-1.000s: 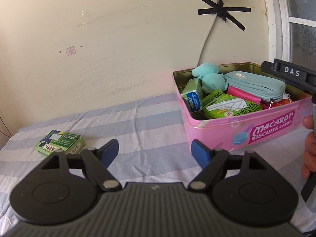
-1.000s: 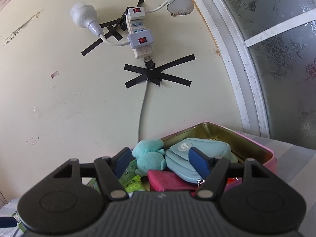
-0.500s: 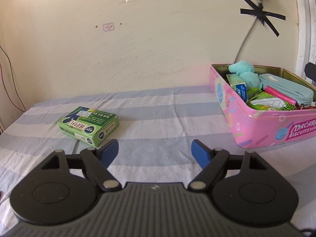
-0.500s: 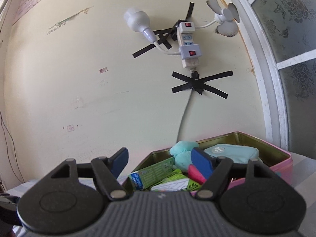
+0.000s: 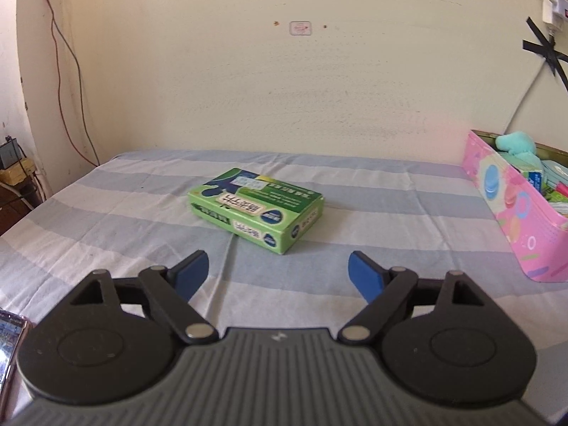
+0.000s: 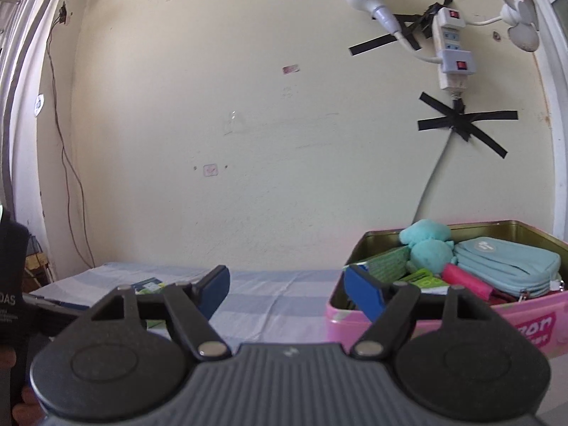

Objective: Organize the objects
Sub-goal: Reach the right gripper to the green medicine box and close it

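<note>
A: We note the step in hand as the approach to the last loose item. The green box (image 5: 256, 209) lies flat on the striped bed sheet (image 5: 106, 220), well apart from the pink biscuit tin (image 5: 514, 220) and on its left side as the left wrist view shows it.

B: Left gripper (image 5: 278, 271) is pointed at the green box, just short of it. Its fingers (image 5: 191, 271) have just been spreading wider, released, nothing between them.

A: Right gripper (image 6: 287, 291) sits near the tin's front corner, fingers likewise just opening, also empty. Tin already holds a teal plush (image 6: 426, 241), a teal pouch (image 6: 507, 262) and some packets.

B: Our judgement: next we need the left gripper forward and lower so the fingers straddle the box across its narrower width, then clench, lift, and carry it toward the tin.

A: Free room in the tin looks scarce; placement may need an angle.
</note>
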The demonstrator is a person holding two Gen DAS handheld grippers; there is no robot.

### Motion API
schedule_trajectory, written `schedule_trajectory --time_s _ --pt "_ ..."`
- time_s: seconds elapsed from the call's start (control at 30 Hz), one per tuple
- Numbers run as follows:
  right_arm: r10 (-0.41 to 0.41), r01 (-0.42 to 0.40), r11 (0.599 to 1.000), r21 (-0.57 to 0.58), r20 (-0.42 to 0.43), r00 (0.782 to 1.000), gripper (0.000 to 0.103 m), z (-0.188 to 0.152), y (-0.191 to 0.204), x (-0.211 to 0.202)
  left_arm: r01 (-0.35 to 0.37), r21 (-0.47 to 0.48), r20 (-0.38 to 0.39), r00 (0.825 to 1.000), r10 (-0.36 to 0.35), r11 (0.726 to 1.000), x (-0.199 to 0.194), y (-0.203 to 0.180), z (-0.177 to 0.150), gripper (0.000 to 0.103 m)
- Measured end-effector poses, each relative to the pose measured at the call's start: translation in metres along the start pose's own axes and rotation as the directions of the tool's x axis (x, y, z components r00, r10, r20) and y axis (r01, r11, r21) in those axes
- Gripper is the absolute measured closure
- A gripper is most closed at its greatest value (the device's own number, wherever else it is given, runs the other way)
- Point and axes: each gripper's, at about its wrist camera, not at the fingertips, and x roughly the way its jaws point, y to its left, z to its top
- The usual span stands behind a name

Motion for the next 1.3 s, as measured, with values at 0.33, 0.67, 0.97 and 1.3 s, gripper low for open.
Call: schedule_trajectory --time_s 0.33,0.67,0.97,1.3 --pt "0.111 -0.129 0.981 -0.143 -0.126 0.986 0.021 -0.013 0.064 0.035 -0.122 -0.114 0.004 0.992 0.123 0.986 0.023 0.059 0.002 0.014" --pt "0.231 -0.291 0.940 -0.176 -0.298 0.926 0.008 -0.017 0.108 0.100 -0.154 -0.348 -0.065 0.988 0.140 0.925 0.041 0.118 -0.002 0.014" --pt "0.288 -0.389 0.892 -0.232 -0.372 0.883 0.000 -0.021 0.140 0.172 -0.129 -0.353 -0.068 0.991 0.113 0.927 0.042 0.116 -0.003 0.014" --pt "0.266 -0.454 0.849 -0.270 -0.523 0.810 0.009 -0.028 0.158 0.231 -0.130 -0.330 -0.082 0.991 0.108 0.935 0.046 0.114 -0.005 0.014"
